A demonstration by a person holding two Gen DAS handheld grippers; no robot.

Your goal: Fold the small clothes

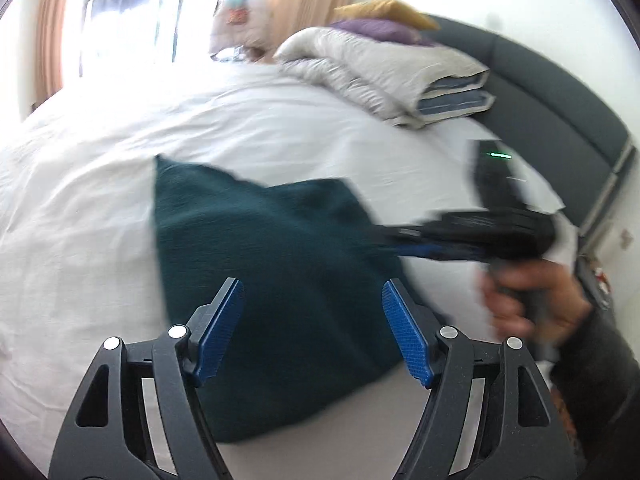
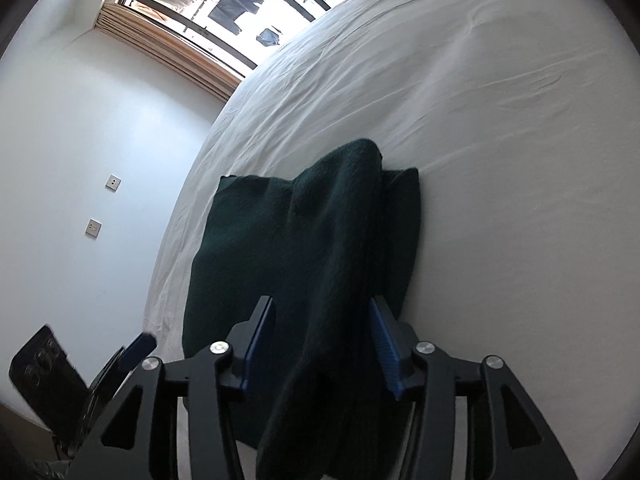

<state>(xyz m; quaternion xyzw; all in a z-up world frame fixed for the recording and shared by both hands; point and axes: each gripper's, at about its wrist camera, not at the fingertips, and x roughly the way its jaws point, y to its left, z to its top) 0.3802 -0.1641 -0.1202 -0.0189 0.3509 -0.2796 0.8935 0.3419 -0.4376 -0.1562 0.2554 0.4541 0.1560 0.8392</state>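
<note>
A dark green knitted cloth (image 1: pixel 264 264) lies on the white bed sheet (image 1: pixel 100 200). My left gripper (image 1: pixel 312 320) is open above its near part, holding nothing. My right gripper (image 1: pixel 384 240) reaches in from the right onto the cloth's right edge; blur hides its fingertips there. In the right wrist view the cloth (image 2: pixel 312 240) is partly lifted into a ridge, and a fold of it runs between the right gripper's (image 2: pixel 322 332) blue pads (image 2: pixel 382 344), which stand apart. The left gripper (image 2: pixel 136 350) shows at the lower left.
A folded grey quilt (image 1: pixel 384 72) with purple and yellow pillows lies at the bed's head, against a dark headboard (image 1: pixel 560 100). A window with orange curtains (image 2: pixel 180 56) is beyond the bed. The wall (image 2: pixel 80 160) carries two switch plates.
</note>
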